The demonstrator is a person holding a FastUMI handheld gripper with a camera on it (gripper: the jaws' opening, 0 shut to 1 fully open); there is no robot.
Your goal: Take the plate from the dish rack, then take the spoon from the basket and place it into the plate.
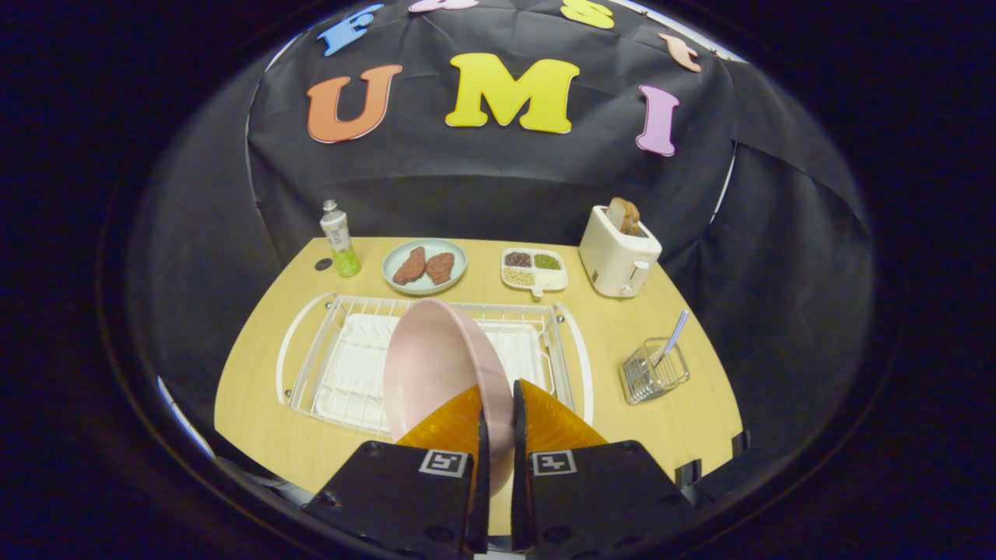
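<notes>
Wooden bench (685, 404) under everything, rounded corners, black cloth behind. White wire dish rack (327, 350) across the bench middle, just ahead of the fingers, with a white drip tray inside. Pink plate (436, 365) held on edge above the rack's near side, rim pinched between the two orange fingers (443, 424); gripper (496, 424) clamped on the plate rim, only a narrow strip of rim inside the grip. Plate apparently lifted clear of the rack wires, though contact at its lower edge not resolvable. White toaster (618, 253) with a bread slice at the far right corner. Pale green plate with two brown patties (424, 266) along the far edge, a small divided dish of grains (534, 269) beside it, a bottle (340, 239) toward the far left corner. Wire basket (654, 369) near the right edge, well apart from the rack, blue-handled spoon (674, 333) standing in it, leaning outward. Risks, as judged: shallow edge-grip on a smooth plate, so rotation or slip between the pads under the plate's own weight; catching the rack rim on the way out, tipping the rack; setting down tilted, plate rolling off the near edge. Later, light basket likely to tip or drag with the spoon.
</notes>
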